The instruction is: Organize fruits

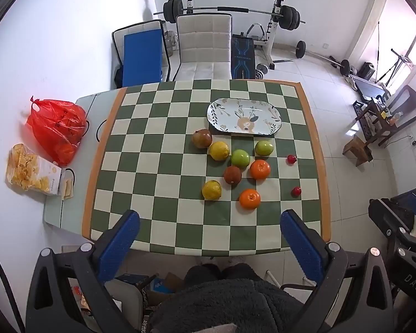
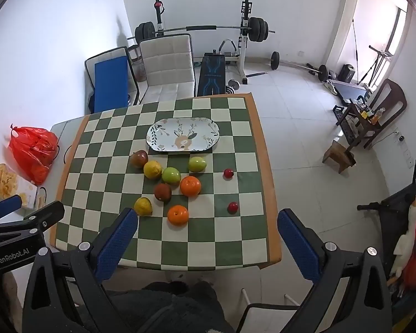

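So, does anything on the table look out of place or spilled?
Nothing is spilled or damaged. The plate is bare, and all ten fruits lie loose on the cloth in front of it. Two small red fruits sit apart from the cluster, nearer the right edge.

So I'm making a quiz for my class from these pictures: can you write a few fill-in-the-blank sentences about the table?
The plate holds ____ fruit.
The number of oranges on the checked cloth is ____.
Both grippers, left gripper and right gripper, have jaws standing ____.
The plastic bag beside the cloth is ____ in colour.

Missing words: no; two; open; red
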The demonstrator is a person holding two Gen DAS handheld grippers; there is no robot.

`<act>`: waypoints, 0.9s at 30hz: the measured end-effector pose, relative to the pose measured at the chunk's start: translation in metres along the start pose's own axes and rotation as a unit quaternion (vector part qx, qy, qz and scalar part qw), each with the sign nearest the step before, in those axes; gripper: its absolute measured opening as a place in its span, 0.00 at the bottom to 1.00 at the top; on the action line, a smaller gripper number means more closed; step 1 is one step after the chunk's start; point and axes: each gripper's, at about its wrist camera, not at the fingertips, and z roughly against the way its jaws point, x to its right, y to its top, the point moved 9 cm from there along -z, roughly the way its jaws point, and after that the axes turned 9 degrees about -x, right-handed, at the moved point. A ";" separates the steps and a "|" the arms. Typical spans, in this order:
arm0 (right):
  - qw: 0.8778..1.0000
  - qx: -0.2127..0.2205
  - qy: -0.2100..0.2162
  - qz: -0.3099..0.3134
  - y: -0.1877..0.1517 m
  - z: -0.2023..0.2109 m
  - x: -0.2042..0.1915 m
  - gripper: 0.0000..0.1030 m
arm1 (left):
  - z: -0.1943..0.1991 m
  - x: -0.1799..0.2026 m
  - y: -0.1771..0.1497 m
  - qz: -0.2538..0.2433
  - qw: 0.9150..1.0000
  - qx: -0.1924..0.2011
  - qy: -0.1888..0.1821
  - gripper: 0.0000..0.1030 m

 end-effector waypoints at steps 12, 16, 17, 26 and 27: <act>1.000 0.000 0.004 -0.001 -0.003 0.001 0.003 1.00 | 0.000 0.000 0.000 0.000 1.000 0.000 0.001 1.00; 1.000 0.000 0.001 -0.001 -0.004 0.002 0.001 1.00 | 0.000 0.000 0.000 -0.002 1.000 -0.001 0.001 1.00; 1.000 -0.002 0.006 -0.002 -0.005 0.000 0.000 1.00 | 0.000 0.000 0.000 -0.001 1.000 -0.001 0.001 1.00; 1.000 -0.002 0.010 -0.003 0.000 0.000 0.003 1.00 | 0.001 -0.001 -0.002 -0.002 1.000 0.002 0.003 1.00; 1.000 -0.001 0.010 -0.002 -0.006 0.001 0.000 1.00 | 0.001 -0.001 -0.002 -0.002 1.000 0.002 0.002 1.00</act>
